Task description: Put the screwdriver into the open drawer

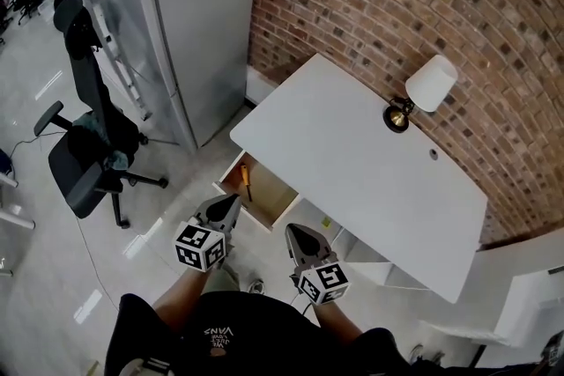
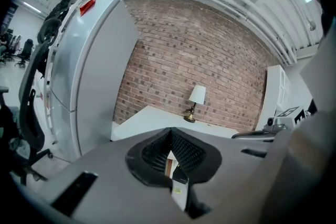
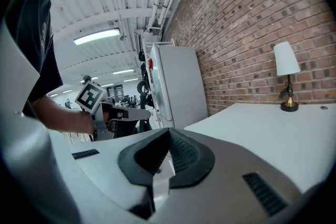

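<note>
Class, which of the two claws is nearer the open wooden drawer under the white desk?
The left claw: its tip sits right by the front of the open wooden drawer, while the right claw hangs further off to the side.

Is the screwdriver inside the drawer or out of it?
Inside: the head view shows the screwdriver lying on the wooden bottom of the open drawer, near its left side wall.
</note>
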Demonstrator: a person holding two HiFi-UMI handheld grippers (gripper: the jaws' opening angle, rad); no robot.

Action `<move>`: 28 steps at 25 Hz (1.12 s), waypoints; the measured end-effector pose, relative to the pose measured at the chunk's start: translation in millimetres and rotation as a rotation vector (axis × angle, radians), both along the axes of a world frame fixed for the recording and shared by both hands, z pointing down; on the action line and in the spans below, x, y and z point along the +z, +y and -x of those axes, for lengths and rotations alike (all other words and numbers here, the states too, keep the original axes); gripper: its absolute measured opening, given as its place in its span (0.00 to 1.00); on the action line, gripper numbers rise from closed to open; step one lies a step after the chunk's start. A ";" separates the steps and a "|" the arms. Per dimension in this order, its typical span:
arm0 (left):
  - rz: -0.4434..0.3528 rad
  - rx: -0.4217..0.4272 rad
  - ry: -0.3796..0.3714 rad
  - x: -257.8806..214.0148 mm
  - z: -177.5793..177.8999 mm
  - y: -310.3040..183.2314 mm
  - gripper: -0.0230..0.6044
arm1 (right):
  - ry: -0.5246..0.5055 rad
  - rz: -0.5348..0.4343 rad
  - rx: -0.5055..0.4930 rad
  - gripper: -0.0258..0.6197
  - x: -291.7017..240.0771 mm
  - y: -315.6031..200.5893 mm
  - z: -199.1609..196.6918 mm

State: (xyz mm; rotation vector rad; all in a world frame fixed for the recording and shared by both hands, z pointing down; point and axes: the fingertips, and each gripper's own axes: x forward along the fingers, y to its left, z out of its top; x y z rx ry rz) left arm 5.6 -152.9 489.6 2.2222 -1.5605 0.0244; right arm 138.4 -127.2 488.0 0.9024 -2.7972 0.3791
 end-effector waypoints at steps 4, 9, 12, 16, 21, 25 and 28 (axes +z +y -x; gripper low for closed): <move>-0.038 -0.012 -0.019 -21.4 -3.7 13.6 0.05 | -0.027 -0.025 -0.009 0.03 -14.6 8.3 -1.5; -0.082 0.000 -0.038 -49.8 -17.5 31.7 0.05 | -0.068 -0.065 -0.004 0.03 -39.0 16.9 -7.5; -0.103 0.011 -0.041 -63.1 -25.2 44.8 0.05 | -0.080 -0.086 -0.015 0.03 -50.9 24.6 -8.9; -0.115 0.003 -0.048 -71.1 -28.7 61.2 0.05 | -0.088 -0.111 -0.025 0.03 -60.9 31.0 -11.5; -0.126 -0.025 -0.060 -74.3 -29.7 71.2 0.05 | -0.085 -0.131 -0.022 0.03 -67.8 30.4 -16.4; -0.125 -0.030 -0.069 -73.1 -32.0 72.2 0.05 | -0.077 -0.146 -0.017 0.03 -70.5 26.5 -17.5; -0.132 -0.024 -0.081 -76.0 -33.1 72.5 0.05 | -0.074 -0.153 -0.021 0.03 -74.1 24.8 -15.2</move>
